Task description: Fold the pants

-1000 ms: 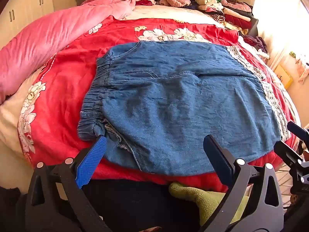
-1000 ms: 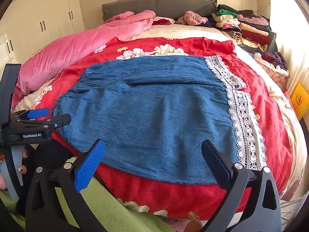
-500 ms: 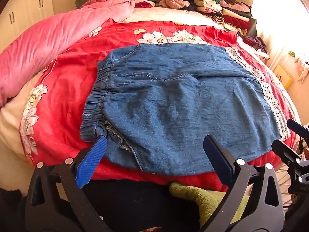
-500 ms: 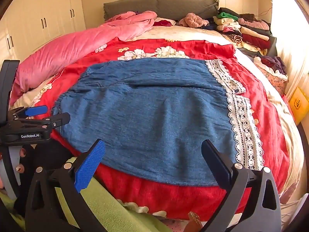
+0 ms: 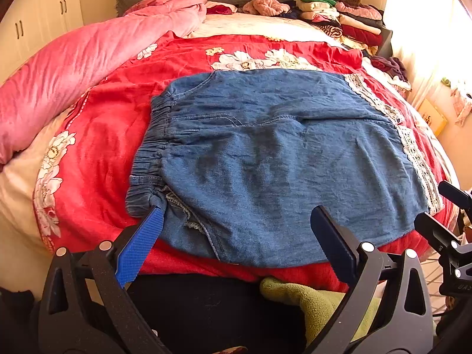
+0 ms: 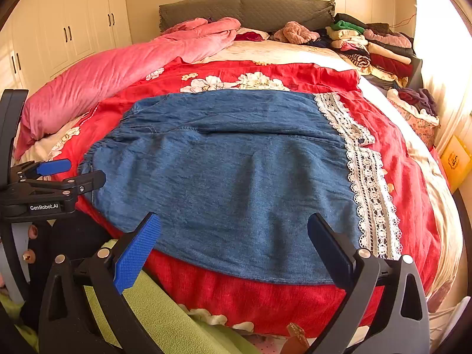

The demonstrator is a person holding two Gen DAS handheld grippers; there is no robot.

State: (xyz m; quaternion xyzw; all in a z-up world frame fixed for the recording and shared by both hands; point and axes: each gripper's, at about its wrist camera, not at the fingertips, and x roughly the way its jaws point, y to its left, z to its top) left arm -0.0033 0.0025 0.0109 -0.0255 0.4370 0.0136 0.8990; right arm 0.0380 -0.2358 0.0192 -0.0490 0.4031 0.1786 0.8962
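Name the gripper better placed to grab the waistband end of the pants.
Left. The left gripper, open, sits at the elastic waistband of the denim pants; the right gripper, open, faces the lace hem.

Blue denim pants (image 5: 274, 159) lie flat on the red floral bedspread (image 5: 112, 124), elastic waistband at left. The left gripper (image 5: 236, 224), jaws spread wide, hovers apparently just above their near edge.

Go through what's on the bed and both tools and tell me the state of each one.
Denim pants: spread flat, not yet folded.
Pink quilt: bunched along the bed's left side.
Clothes pile: folded, stacked near the headboard.
Wardrobe doors: closed.
Left tool: open, empty.
Right tool: open, empty.
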